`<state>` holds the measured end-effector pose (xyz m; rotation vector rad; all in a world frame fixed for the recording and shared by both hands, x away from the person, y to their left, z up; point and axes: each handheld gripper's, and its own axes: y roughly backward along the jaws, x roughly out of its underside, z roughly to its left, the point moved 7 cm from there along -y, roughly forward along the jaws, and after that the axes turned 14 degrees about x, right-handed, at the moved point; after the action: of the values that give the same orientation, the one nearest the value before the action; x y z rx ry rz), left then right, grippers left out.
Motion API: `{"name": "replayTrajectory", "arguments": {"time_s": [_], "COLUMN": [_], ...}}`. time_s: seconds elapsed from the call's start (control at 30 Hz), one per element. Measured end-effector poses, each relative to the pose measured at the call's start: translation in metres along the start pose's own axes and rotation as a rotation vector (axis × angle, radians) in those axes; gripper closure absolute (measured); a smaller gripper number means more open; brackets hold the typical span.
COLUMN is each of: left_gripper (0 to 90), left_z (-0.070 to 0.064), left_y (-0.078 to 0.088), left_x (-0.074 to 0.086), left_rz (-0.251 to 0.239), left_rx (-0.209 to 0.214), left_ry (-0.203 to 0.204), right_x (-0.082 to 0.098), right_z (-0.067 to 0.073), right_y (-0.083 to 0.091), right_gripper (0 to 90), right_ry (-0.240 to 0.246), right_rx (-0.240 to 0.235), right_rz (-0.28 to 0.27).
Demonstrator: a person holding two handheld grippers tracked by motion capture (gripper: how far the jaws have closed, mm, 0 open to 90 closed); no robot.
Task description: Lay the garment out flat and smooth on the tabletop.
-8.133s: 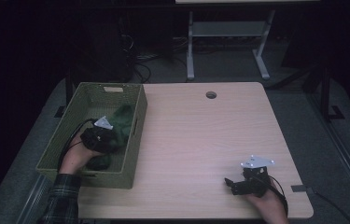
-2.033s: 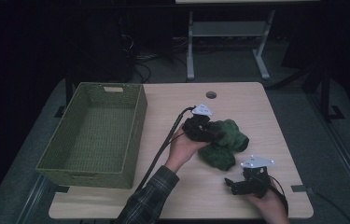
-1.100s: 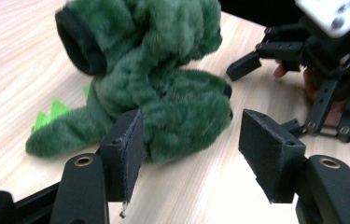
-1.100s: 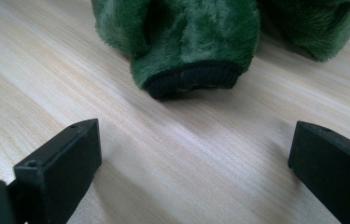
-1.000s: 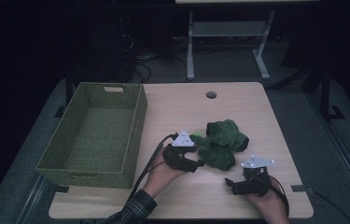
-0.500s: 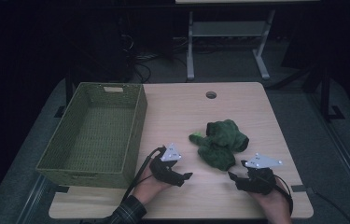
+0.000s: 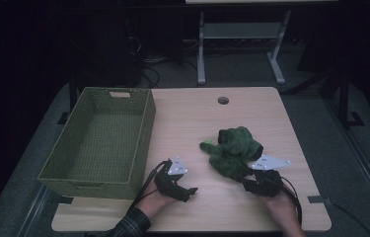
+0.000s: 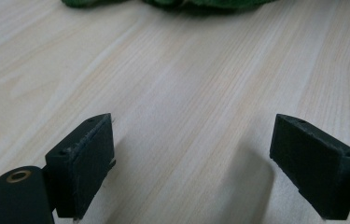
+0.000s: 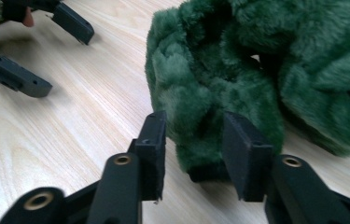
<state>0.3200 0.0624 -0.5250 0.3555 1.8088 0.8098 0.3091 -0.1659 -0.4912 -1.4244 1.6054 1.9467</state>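
The right gripper (image 9: 193, 154) is closing on a fold of the green plush (image 7: 234, 148) lying near the table's (image 7: 192, 118) right front edge, its far part cut off. The left gripper (image 7: 180, 185), jaws opening wide and empty, is hovering at the front edge; the plush's shape is hard to make out.

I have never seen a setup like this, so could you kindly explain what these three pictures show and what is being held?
A person sits at a wooden table, holding a two-jaw gripper in each hand. One camera looks down from above; each of the other two rides on a gripper and looks along its black jaws. The left gripper is open over bare wood. The right gripper has been closing on a fold of the green plush toy, which sits between its jaws; whether they press it yet is unclear. An empty woven basket stands at the left.
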Motion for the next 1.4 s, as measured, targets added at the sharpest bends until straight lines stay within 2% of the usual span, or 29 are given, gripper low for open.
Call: {"name": "replayTrajectory", "arguments": {"time_s": [0.1, 0.13, 0.17, 0.23, 0.4, 0.6, 0.9, 1.1, 1.23, 1.4], "left_gripper": [12.8, 12.8, 12.8, 12.7, 12.7, 12.7, 12.7, 12.7, 12.7, 12.7], "left_z": [0.0, 0.0, 0.0, -0.001, -0.001, -0.001, 0.0, 0.0, -0.001, -0.001], "left_y": [0.0, 0.0, -0.001, -0.001, -0.001, -0.001, -0.001, -0.001, -0.001, -0.001], "left_x": [0.001, 0.001, 0.002, 0.001, 0.002, 0.001, 0.001, 0.001, 0.001, 0.001], "left_rz": [-0.006, -0.002, -0.001, -0.004, -0.004, -0.007, -0.007, -0.006, -0.007, -0.007], "left_rx": [-0.005, -0.008, -0.013, -0.011, -0.01, -0.011, -0.012, -0.012, -0.01, -0.01], "left_ry": [-0.007, -0.015, -0.027, -0.027, -0.028, -0.025, -0.028, -0.029, -0.026, -0.025], "right_x": [-0.001, -0.002, -0.002, -0.004, -0.01, -0.025, -0.045, -0.052, -0.052, -0.051], "right_z": [0.001, 0.001, 0.001, 0.002, 0.004, 0.016, 0.047, 0.066, 0.068, 0.056], "right_y": [-0.005, -0.007, -0.007, -0.008, -0.009, -0.008, -0.022, -0.034, -0.031, -0.017], "right_gripper": [67.5, 74.7, 74.7, 83.1, 87.7, 87.9, 86.6, 78.1, 74.0, 71.9], "right_ry": [-0.007, -0.016, -0.016, -0.014, -0.013, 0.013, 0.078, 0.1, 0.111, 0.1], "right_rx": [-0.037, -0.051, -0.051, -0.076, -0.118, -0.183, -0.261, -0.298, -0.288, -0.26], "right_rz": [0.004, 0.016, 0.016, 0.013, -0.003, -0.044, -0.063, -0.055, -0.057, -0.073]}}
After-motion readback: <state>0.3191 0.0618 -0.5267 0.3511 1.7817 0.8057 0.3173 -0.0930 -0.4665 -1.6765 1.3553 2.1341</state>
